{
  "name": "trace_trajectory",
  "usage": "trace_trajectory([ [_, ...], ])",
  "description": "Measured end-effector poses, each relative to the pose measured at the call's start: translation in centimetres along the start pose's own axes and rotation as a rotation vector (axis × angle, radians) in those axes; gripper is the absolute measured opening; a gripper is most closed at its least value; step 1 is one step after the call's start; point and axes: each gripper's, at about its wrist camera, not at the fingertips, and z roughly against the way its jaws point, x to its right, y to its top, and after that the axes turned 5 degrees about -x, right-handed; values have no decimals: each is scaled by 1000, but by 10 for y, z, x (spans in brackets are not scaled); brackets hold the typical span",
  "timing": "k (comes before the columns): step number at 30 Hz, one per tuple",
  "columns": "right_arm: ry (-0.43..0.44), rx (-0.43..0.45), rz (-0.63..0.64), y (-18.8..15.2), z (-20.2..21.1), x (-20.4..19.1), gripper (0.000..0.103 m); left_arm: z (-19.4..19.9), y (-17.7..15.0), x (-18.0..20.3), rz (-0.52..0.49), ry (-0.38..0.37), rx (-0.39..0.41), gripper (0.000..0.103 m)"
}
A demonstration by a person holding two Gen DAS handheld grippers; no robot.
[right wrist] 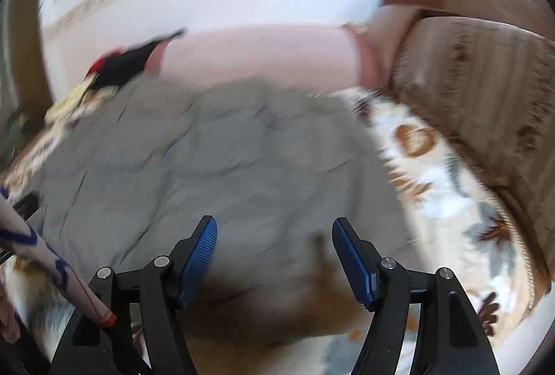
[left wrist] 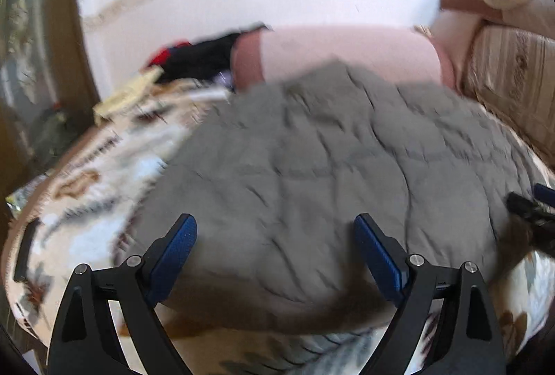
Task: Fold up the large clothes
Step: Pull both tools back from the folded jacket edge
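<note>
A large grey quilted garment [left wrist: 329, 149] lies spread, with creases, on a floral bedspread [left wrist: 86, 201]. My left gripper [left wrist: 274, 219] hovers open over the garment's near part, nothing between its blue pads. My right gripper [right wrist: 275, 221] is also open above the same grey garment [right wrist: 208, 149], near its front edge, with the jaws a little narrower and empty. In the left wrist view the right gripper's dark tip [left wrist: 530, 205] shows at the right edge. Both views are blurred by motion.
A pink bolster [left wrist: 347, 52] lies along the wall behind the garment. Black and red clothes [left wrist: 201, 56] are heaped at the back left. A beige striped cushion [right wrist: 485, 90] borders the right side. A white strip with blue marks [right wrist: 41, 246] crosses the right wrist view's lower left.
</note>
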Motion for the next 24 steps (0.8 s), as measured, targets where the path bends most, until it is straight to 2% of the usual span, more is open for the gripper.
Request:
trace_trajectory([
  [1, -4, -29, 9, -1, -8, -5, 74, -10, -3, 2, -2, -22, -40, 91],
  [3, -33, -55, 33, 0, -17, -8, 77, -21, -7, 2, 5, -28, -64, 92],
  [18, -72, -39, 59, -7, -13, -14, 82, -22, -13, 4, -10, -21, -46, 94],
  [21, -71, 14, 65, -6, -1, -18, 82, -22, -13, 5, -12, -20, -45, 94],
  [24, -23, 84, 94, -7, 14, -28, 82, -21, -13, 5, -16, -16, -43, 94],
])
